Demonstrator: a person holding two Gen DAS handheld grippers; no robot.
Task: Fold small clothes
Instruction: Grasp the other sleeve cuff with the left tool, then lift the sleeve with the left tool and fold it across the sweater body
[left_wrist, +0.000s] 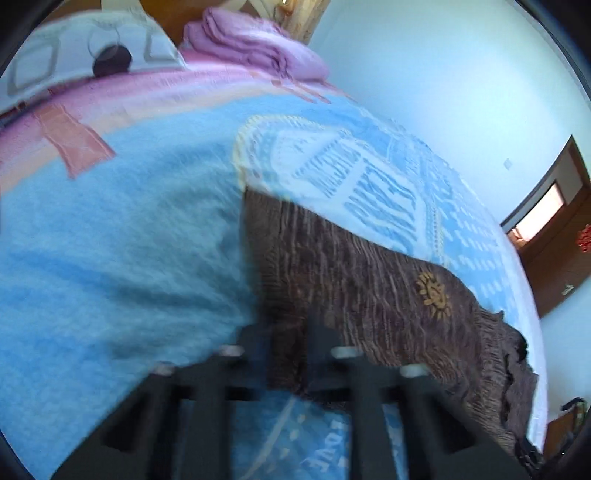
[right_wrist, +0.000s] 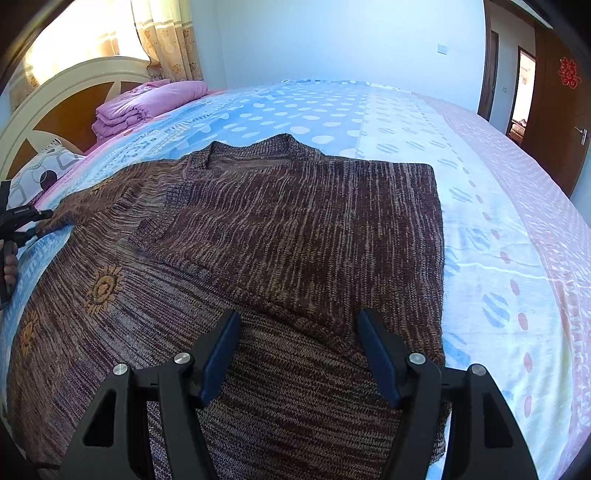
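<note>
1. Across the blue patterned bedspread (right_wrist: 332, 118), filling the frame's centre: brown knit sweater (right_wrist: 295, 229).
2. Lower centre: right gripper (right_wrist: 297, 350), jaws apart, empty.
3. Far left: left gripper (left_wrist: 288, 347), clenched on the sweater's edge.

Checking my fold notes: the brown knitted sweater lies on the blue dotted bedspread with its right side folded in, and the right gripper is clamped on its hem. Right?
Not quite. The right gripper hangs open above the brown knitted sweater, gripping nothing, as the right wrist view shows. The rest holds: right side folded in, on the blue dotted bedspread.

A big bed (right_wrist: 406, 122) with a blue spotty blanket fills the room, sunny curtains (right_wrist: 162, 40) far left, brown door (right_wrist: 554, 122) right.
</note>
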